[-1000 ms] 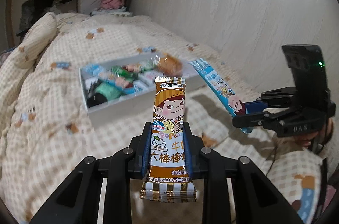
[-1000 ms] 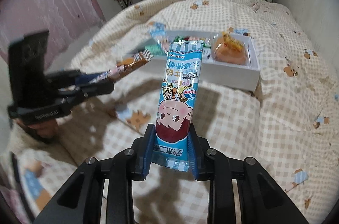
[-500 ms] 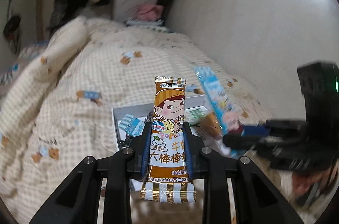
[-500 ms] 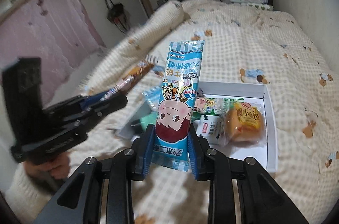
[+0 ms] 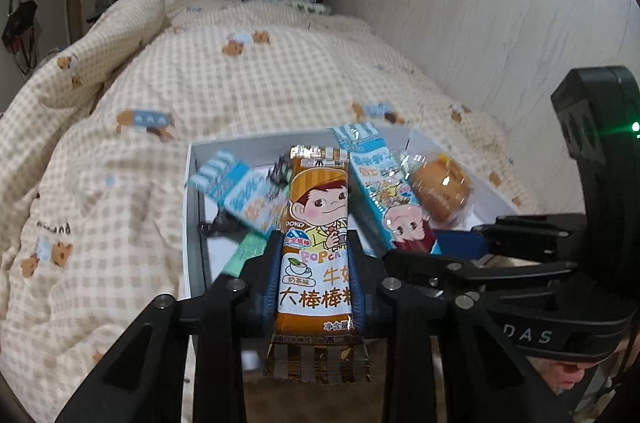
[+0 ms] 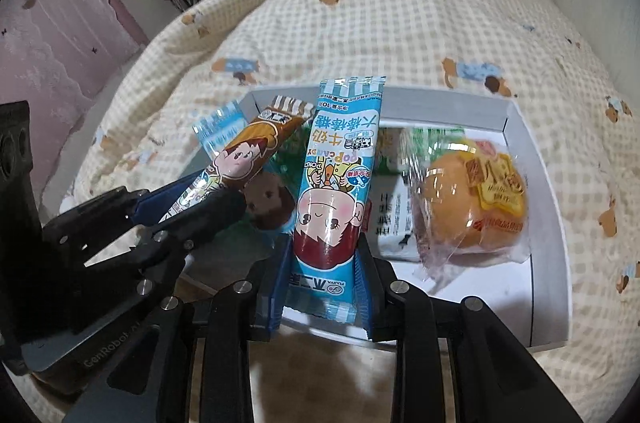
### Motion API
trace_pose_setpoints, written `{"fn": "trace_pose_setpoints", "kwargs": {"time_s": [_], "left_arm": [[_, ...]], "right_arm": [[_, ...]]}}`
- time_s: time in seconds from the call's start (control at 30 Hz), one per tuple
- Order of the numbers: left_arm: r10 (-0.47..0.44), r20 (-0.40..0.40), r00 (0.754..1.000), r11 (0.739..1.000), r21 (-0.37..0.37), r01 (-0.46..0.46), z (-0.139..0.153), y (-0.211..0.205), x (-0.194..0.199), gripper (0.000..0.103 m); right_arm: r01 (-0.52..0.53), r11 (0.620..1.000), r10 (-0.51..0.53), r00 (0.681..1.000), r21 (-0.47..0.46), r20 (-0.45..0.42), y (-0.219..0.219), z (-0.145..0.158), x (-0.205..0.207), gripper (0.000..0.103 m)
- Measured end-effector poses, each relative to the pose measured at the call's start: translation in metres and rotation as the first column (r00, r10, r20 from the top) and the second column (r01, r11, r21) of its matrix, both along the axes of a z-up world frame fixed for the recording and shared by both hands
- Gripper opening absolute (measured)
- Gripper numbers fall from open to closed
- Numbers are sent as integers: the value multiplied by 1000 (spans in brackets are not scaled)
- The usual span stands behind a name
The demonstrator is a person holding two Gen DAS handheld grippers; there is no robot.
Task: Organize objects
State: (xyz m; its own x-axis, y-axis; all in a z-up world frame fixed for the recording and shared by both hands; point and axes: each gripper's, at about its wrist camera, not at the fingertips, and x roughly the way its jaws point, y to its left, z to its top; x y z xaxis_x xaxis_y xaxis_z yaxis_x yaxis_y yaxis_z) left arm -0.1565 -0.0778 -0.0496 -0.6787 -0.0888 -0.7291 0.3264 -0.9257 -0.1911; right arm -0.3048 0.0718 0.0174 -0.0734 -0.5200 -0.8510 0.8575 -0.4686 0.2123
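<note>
Over the white box (image 6: 516,119), the left gripper (image 5: 316,263), jaws just easing apart, brackets a brown candy packet (image 5: 318,247) while the right gripper (image 6: 324,275) pinches a blue candy packet (image 6: 336,179); both seem light, crinkly, slippery, best held low across their width.

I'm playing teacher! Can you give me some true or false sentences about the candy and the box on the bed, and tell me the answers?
1. The left gripper has a brown candy packet between its fingers. True.
2. The right gripper is empty. False: it holds a blue candy packet.
3. The white box sits on a checked blanket. True.
4. The box has nothing in it. False: a wrapped bun and other snacks lie inside.
</note>
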Motion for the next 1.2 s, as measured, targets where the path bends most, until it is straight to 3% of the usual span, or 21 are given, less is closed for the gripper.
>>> {"fn": "trace_pose_setpoints", "kwargs": {"time_s": [0.17, 0.2, 0.27, 0.3, 0.4, 0.8, 0.93, 1.1, 1.2], "left_arm": [[1, -4, 1000, 999, -54, -2, 5, 2, 6, 67], [-1, -10, 1000, 998, -66, 0, 7, 2, 7, 68], [-1, -31, 1000, 998, -69, -1, 13, 2, 11, 69], [-1, -41, 999, 998, -56, -1, 16, 1, 13, 70], [-10, -68, 998, 999, -39, 7, 26, 0, 20, 72], [-121, -216, 969, 986, -139, 92, 89, 27, 70, 81], [-116, -261, 958, 987, -141, 81, 102, 32, 90, 83], [-125, -229, 965, 984, -150, 92, 103, 41, 101, 84], [-149, -190, 970, 984, -123, 127, 94, 47, 103, 84]], "right_arm": [[-13, 1000, 12, 998, -20, -60, 8, 7, 3, 33], [-20, 999, 18, 998, -29, -57, 10, 9, 3, 34], [-10, 999, 6, 998, -51, -65, 15, 16, 1, 49], [-9, 998, 5, 998, -64, -64, 17, 19, 1, 51], [-15, 995, 10, 998, -102, -57, 27, 30, 2, 51], [-77, 974, 67, 996, -215, -54, 84, 78, 26, 51], [-98, 962, 86, 995, -254, -59, 108, 88, 33, 51], [-101, 956, 79, 993, -277, -91, 130, 93, 42, 51], [-97, 950, 67, 992, -298, -110, 141, 94, 49, 67]]}}
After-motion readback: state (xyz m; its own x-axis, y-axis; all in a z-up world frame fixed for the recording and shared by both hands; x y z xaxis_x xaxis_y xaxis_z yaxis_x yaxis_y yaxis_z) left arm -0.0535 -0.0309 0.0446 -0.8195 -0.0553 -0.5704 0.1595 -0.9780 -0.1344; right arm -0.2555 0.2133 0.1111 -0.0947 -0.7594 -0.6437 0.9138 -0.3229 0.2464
